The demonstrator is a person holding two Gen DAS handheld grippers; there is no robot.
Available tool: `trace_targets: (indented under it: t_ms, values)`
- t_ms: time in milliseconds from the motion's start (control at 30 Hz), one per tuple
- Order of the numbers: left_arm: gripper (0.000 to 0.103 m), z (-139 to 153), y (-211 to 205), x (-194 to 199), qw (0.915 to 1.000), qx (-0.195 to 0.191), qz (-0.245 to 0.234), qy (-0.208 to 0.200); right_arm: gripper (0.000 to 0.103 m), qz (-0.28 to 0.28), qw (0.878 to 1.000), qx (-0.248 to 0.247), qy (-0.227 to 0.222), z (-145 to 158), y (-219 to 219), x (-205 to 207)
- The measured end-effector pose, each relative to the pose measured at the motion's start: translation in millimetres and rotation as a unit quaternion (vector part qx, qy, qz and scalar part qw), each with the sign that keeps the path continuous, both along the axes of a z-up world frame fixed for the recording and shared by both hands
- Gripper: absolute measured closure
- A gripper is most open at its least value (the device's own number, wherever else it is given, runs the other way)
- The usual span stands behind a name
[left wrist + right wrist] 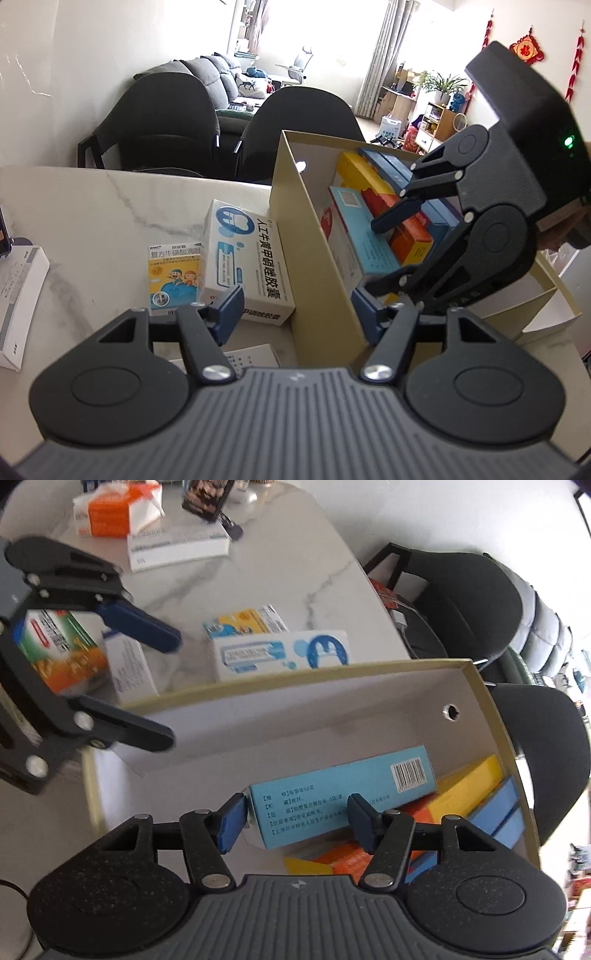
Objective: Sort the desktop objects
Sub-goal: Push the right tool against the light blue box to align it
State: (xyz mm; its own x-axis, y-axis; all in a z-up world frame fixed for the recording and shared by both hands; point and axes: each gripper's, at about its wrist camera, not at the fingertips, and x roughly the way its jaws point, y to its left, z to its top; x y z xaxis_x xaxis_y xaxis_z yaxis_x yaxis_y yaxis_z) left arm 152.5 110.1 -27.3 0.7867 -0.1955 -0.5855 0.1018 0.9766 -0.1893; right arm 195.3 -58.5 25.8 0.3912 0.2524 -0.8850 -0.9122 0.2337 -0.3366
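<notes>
A tan cardboard box (314,236) stands on the marble table and holds several medicine boxes, with a light blue box (343,794) on top of yellow and orange ones. My right gripper (295,821) is open above the box interior, its pads either side of the light blue box's near end, not closed on it. It also shows in the left wrist view (373,254). My left gripper (299,314) is open and empty, straddling the box's left wall. A white-and-blue medicine box (251,262) and a small yellow one (175,280) lie on the table left of the box.
In the right wrist view, a green-orange carton (59,650) and a small white box (129,664) stand by the left gripper. A flat white box (177,546), a tissue pack (118,509) and a phone stand (210,498) lie further off. Two dark chairs (162,122) stand behind the table.
</notes>
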Motion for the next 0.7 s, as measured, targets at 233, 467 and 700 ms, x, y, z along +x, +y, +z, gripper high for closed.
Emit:
trace_targets:
  t_ms: [233, 467, 700]
  values:
    - [0.038, 1, -1, 1, 1.0000, -0.002, 0.003, 0.002, 0.047, -0.015, 0.999, 0.001, -0.033, -5, -2, 8]
    - [0.038, 1, -1, 1, 1.0000, -0.001, 0.005, 0.004, 0.047, -0.026, 0.997, -0.009, -0.068, -11, 5, 15]
    - [0.037, 2, -2, 0, 1.0000, 0.001, 0.006, 0.006, 0.047, -0.039, 0.995, -0.015, -0.092, -15, 11, 23]
